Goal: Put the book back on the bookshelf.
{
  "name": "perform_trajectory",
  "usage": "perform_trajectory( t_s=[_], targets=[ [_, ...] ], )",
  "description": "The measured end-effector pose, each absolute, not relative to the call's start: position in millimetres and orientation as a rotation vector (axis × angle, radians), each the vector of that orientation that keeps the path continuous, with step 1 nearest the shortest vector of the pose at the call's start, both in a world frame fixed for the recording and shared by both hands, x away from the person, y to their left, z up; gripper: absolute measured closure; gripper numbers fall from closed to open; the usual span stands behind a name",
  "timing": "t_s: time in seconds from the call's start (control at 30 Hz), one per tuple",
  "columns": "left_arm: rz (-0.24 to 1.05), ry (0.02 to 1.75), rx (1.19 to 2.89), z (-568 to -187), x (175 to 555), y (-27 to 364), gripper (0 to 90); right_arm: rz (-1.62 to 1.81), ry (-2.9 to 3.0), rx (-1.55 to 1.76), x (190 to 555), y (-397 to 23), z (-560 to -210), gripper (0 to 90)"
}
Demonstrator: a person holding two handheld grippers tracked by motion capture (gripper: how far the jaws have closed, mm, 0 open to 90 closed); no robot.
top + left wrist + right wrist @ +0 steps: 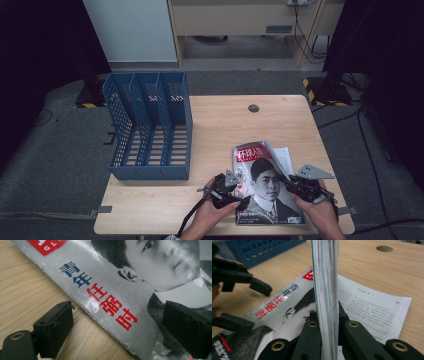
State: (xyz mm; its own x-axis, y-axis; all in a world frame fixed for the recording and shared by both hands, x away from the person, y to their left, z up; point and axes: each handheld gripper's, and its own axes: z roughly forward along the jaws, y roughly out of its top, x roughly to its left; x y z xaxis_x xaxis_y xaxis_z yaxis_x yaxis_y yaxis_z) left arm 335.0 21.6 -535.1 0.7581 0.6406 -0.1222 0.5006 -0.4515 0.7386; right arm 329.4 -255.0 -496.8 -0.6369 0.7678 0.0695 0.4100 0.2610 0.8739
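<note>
Magazine (267, 187), glossy, thin, with a portrait cover and red and blue headline characters, lying near the front right of the wooden bench (220, 130) on top of a loose printed sheet (372, 312) that juts out past its far edge. My right tool (306, 186) is clamped on a sheaf of its pages at the right edge; in the right gripper view that sheaf stands on edge between the pads, compressed tight. My left tool (231, 192) sits at the spine side with jaws spread wide, one pad over bare wood, the other over the cover, nothing pinched. Handling, as I judge it: light, limp, slick-coated, so it will droop and fan if lifted by one edge, and pages may slide against each other. Best purchase looks to be the spine, where the whole thickness binds together and the creased edge gives some grip. Corners already look scuffed, so tearing is a risk under a hard pull. Blue slotted file rack (149, 125) stands at the bench's left, slots vacant, well apart from the magazine.
</note>
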Motion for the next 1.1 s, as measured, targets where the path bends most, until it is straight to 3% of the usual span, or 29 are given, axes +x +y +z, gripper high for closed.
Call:
perform_trajectory(
  t_s=[0.3,0.5,0.7,0.8,0.87,0.97,1.1],
  targets=[
    [0.169,0.800,2.149,-535.3,336.9,20.4,8.4,1.522,2.123,1.077,327.9,-260.9,-492.0,87.9],
    [0.168,0.797,2.155,-535.4,337.0,18.9,6.0,1.449,2.143,1.139,335.8,-258.8,-503.4,87.2],
    [0.215,0.797,2.156,-534.9,335.2,17.6,16.3,1.181,2.218,1.138,348.0,-251.0,-523.0,82.9],
    [0.239,0.791,2.169,-534.9,334.0,15.9,18.0,1.153,2.207,1.172,349.5,-252.1,-523.6,68.8],
    [0.242,0.789,2.173,-534.8,333.8,15.7,18.0,1.107,2.197,1.213,350.3,-253.4,-524.1,50.3],
    [0.246,0.788,2.174,-534.9,333.6,15.6,18.1,1.041,2.174,1.261,351.9,-256.7,-526.1,31.3],
    [0.246,0.788,2.175,-534.9,333.5,15.5,18.1,0.990,2.141,1.337,354.1,-266.4,-527.5,20.8]
  ],
)
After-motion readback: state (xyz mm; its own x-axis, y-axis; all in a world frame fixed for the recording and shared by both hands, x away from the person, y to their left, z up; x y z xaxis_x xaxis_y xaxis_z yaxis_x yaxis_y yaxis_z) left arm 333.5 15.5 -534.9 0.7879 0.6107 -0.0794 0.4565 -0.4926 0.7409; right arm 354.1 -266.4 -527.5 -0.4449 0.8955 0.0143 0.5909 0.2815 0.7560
